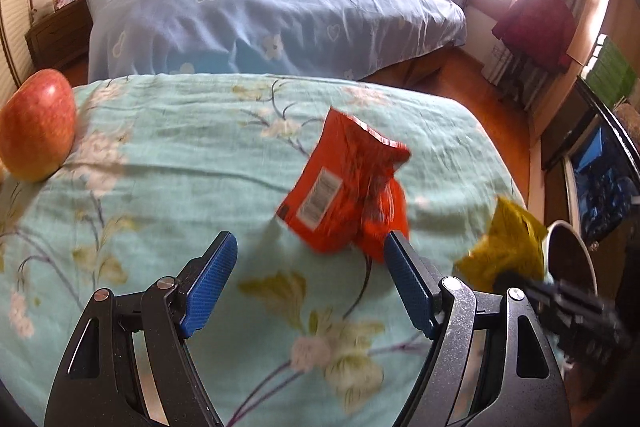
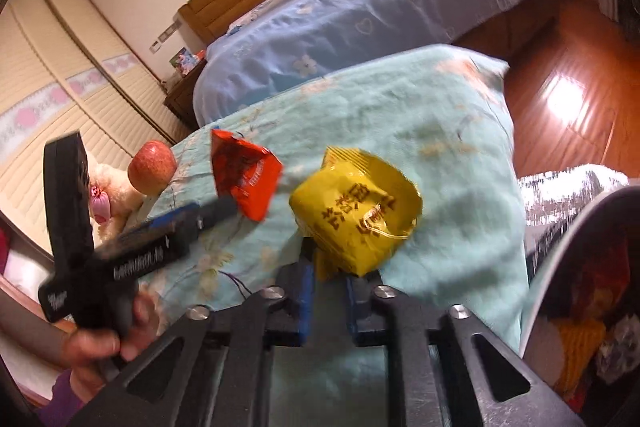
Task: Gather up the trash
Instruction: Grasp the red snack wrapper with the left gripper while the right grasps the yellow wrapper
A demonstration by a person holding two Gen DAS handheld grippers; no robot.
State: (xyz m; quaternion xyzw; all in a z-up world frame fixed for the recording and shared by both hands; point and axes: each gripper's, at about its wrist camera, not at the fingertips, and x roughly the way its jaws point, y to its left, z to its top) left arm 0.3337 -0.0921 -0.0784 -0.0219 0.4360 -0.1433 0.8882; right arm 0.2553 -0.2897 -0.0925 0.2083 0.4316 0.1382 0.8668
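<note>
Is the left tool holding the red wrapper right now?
No, the left tool stands open, with the red wrapper lying loose beyond it.

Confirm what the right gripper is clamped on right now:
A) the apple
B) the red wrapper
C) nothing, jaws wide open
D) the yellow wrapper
D: in the right wrist view the right gripper has its blue pads pinched on the lower edge of the yellow wrapper, while the red wrapper and the apple lie apart on the green floral cloth.
</note>
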